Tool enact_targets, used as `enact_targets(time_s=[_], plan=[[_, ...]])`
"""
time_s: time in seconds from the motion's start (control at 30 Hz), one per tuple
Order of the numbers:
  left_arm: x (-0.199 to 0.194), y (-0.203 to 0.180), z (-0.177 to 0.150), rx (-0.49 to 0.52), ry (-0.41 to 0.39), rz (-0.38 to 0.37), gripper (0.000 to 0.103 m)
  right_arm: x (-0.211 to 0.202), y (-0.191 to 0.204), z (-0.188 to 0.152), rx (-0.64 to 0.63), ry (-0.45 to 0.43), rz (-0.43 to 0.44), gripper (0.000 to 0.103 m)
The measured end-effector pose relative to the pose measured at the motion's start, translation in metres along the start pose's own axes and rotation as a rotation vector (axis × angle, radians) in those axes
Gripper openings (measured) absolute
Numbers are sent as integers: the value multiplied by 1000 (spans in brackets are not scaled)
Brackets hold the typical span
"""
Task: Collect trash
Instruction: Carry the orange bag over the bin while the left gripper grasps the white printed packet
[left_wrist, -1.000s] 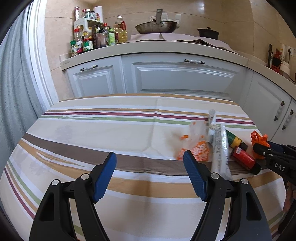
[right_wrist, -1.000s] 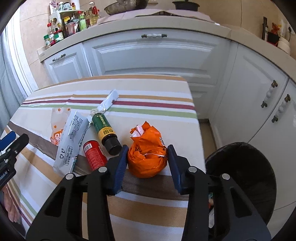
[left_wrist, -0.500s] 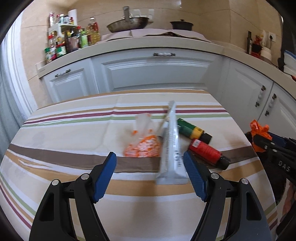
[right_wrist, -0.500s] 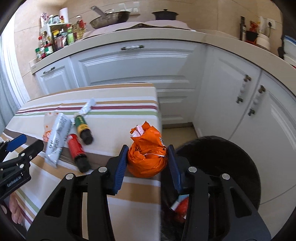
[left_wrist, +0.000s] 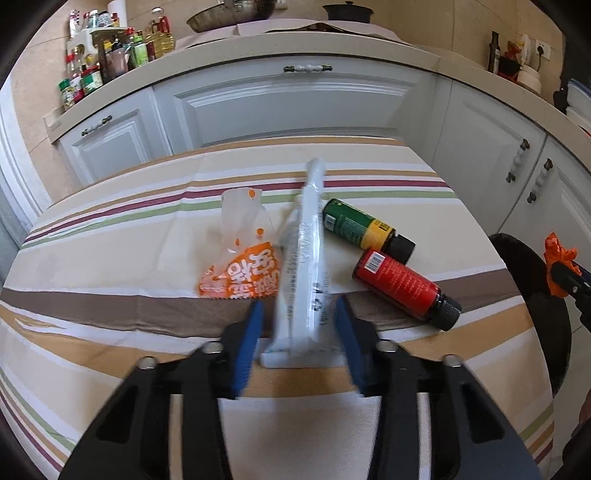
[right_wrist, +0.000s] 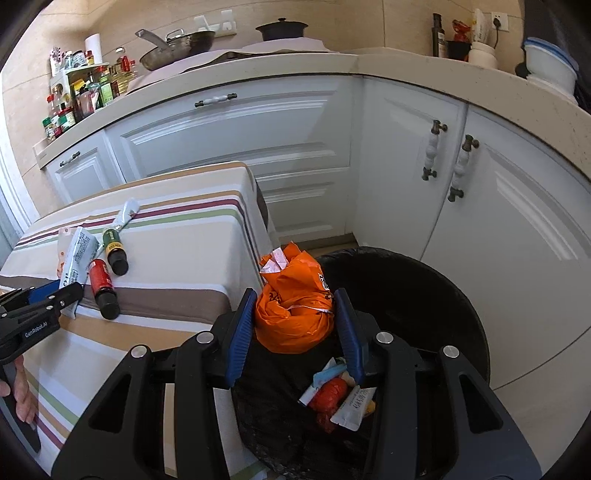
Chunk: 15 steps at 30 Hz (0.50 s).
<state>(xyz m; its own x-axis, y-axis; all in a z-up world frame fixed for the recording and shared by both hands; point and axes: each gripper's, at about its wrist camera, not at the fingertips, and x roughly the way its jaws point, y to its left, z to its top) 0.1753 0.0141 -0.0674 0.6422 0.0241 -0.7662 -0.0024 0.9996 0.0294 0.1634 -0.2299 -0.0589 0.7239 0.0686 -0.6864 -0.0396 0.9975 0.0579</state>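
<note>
A crumpled orange plastic bag (right_wrist: 295, 314) is held clamped between the blue pads of the right claw (right_wrist: 294, 325), above the near rim of a black-lined trash bin (right_wrist: 424, 295) in which wrappers already lie. On the striped surface (left_wrist: 129, 240) a long white wrapper (left_wrist: 304, 280) lies between the pads of the left claw (left_wrist: 297, 332), whose jaws are closing around it; contact cannot be confirmed. Just beside the wrapper are found an orange-printed clear packet (left_wrist: 240, 266), a green-labelled bottle (left_wrist: 364, 229) and a red-labelled bottle (left_wrist: 402, 288), both on their sides. White cabinets (right_wrist: 258, 140) are noted behind.
</note>
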Motion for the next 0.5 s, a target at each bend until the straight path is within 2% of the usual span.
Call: enact_targets(time_s=[0.23,0.5], plan=[[-9,-3,-3,17,-24,-6,32,-5,-1,-4,5,-12,6,42],[-36,-10,-12,28,-105,2,32,-22,1,-3,8,-49,4,42]])
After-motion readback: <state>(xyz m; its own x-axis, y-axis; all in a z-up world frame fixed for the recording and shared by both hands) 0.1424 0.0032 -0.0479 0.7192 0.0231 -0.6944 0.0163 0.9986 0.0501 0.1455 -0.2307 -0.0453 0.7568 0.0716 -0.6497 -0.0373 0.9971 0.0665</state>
